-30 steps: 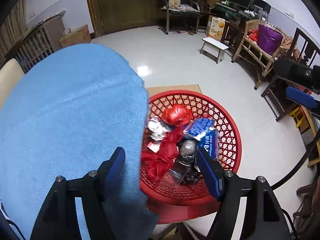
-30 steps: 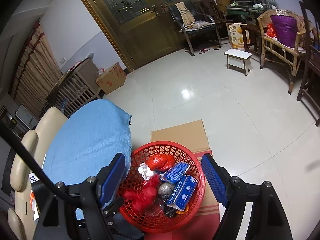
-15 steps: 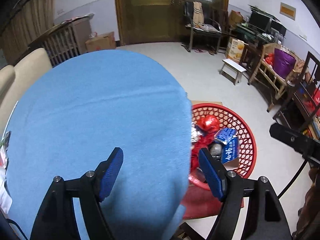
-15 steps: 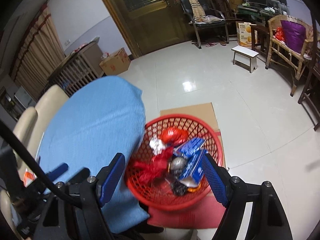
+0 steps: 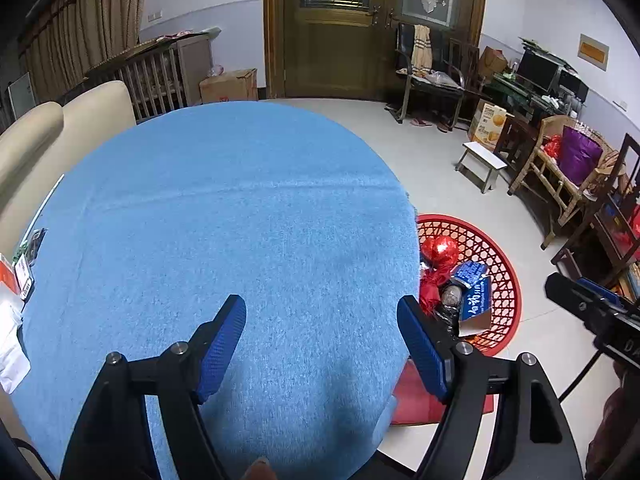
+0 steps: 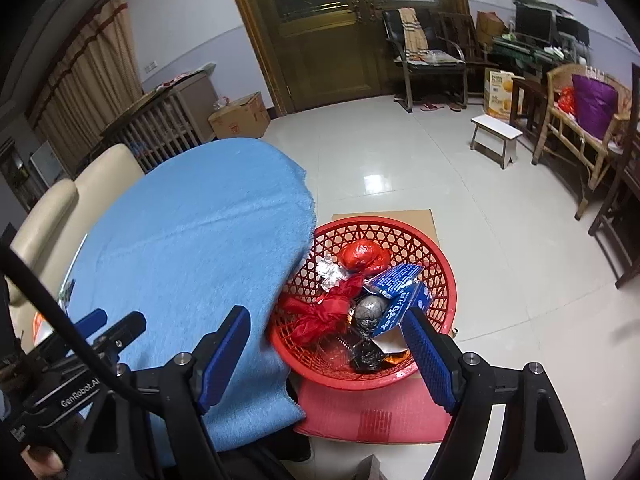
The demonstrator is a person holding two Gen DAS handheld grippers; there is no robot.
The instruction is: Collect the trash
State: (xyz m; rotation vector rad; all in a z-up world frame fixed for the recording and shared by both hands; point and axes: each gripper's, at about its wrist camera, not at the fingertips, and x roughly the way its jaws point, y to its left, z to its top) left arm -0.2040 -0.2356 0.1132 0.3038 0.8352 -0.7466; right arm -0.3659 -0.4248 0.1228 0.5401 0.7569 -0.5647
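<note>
Both claws wide, empty: left gripper (image 5: 320,334), right gripper (image 6: 326,342). We risk tipping the basket (image 6: 436,372) at 12 o'clock.

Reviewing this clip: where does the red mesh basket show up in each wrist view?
Left wrist: red basket at right of centre, its left part hidden behind the blue cloth.
Right wrist: red basket at lower centre, nearly whole.
Shared landmark: the white stool beyond it.

the left wrist camera looks down over the blue cloth (image 5: 240,240), close, facing the far door (image 5: 340,28). the right wrist camera sits higher, above the red basket (image 6: 400,376). both see cloth, basket, door.
</note>
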